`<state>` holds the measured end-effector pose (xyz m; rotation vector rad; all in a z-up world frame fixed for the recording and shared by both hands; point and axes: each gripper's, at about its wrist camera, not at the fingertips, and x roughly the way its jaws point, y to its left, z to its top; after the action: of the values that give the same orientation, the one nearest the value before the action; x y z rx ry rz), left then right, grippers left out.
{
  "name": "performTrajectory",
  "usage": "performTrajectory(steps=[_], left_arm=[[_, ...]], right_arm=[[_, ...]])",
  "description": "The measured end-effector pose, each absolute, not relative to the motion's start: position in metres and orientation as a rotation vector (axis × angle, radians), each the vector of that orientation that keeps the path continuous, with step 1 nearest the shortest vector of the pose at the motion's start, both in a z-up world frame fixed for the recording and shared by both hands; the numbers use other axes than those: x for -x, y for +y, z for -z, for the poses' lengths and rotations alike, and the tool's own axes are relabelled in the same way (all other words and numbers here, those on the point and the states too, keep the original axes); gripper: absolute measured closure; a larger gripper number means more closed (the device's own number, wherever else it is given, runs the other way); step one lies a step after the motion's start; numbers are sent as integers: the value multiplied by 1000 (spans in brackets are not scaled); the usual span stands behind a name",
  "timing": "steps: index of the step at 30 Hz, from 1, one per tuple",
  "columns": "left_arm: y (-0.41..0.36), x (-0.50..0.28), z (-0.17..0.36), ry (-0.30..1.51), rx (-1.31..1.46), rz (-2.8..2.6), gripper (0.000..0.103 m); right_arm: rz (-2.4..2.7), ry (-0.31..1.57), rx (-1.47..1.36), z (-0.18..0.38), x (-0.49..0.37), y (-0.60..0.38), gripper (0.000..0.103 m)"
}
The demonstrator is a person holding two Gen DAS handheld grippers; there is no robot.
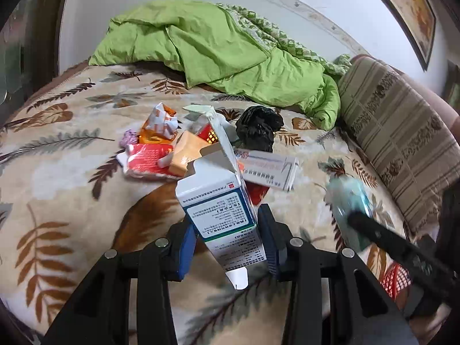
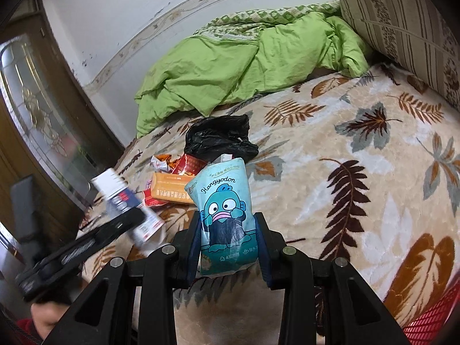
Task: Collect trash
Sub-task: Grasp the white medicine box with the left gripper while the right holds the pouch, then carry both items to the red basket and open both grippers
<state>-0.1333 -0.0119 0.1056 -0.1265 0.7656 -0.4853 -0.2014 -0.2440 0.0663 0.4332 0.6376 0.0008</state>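
My left gripper point(image 1: 227, 225) is shut on a white and teal medicine box point(image 1: 217, 198) with its top flap open, held above the bed. In the right wrist view that box point(image 2: 126, 201) shows blurred at the left. My right gripper point(image 2: 227, 230) is shut on a pale blue tissue packet point(image 2: 224, 207) printed with a cartoon fish. Beyond both, a trash pile lies on the blanket: an orange box point(image 2: 172, 191), a red packet point(image 1: 146, 159), a crumpled orange wrapper point(image 1: 161, 122), a flat white box point(image 1: 270, 169) and a black plastic bag point(image 2: 220, 138).
A leaf-patterned blanket point(image 2: 330, 149) covers the bed. A rumpled green quilt point(image 1: 207, 46) lies at the far side by the wall, and a striped pillow point(image 1: 396, 132) at the right. A red mesh basket point(image 2: 431, 319) shows at the lower right edge. A wooden door point(image 2: 43, 120) stands left.
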Motion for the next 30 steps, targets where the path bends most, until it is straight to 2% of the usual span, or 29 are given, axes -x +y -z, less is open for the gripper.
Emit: performTrajectory(steps=[20,30], left_arm=[[-5,149,-105,746,132,528,63],[-15,158,-116,742,122,582,63]], right_arm=[[7,659,-363,-66,194,-224,66],[-15,663,-469,-70,213,-237,66]])
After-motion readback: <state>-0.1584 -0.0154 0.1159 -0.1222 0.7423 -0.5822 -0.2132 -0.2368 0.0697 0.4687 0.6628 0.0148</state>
